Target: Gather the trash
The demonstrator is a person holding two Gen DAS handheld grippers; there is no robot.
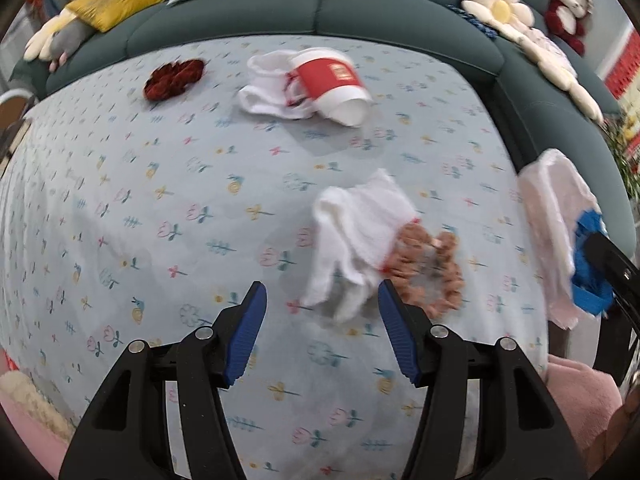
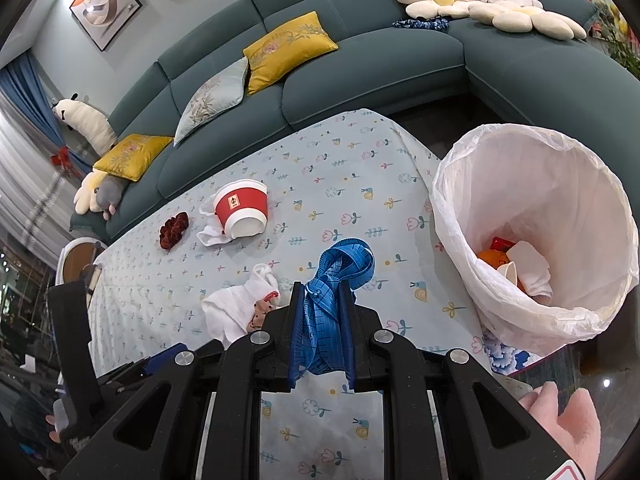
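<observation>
Left gripper (image 1: 322, 310) wide, empty, over white sock (image 1: 352, 236); right gripper (image 2: 322, 312) clamps blue tape (image 2: 340, 276). Next: drop tape into bin (image 2: 532, 220), judged.

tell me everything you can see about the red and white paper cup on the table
The paper cup looks like a wide paper tub, white with a broad red band bearing a small square logo. It lies tipped on its side on the floral tablecloth, open end showing a white inside. It rests against a crumpled white cloth, apart from both grippers.
</observation>
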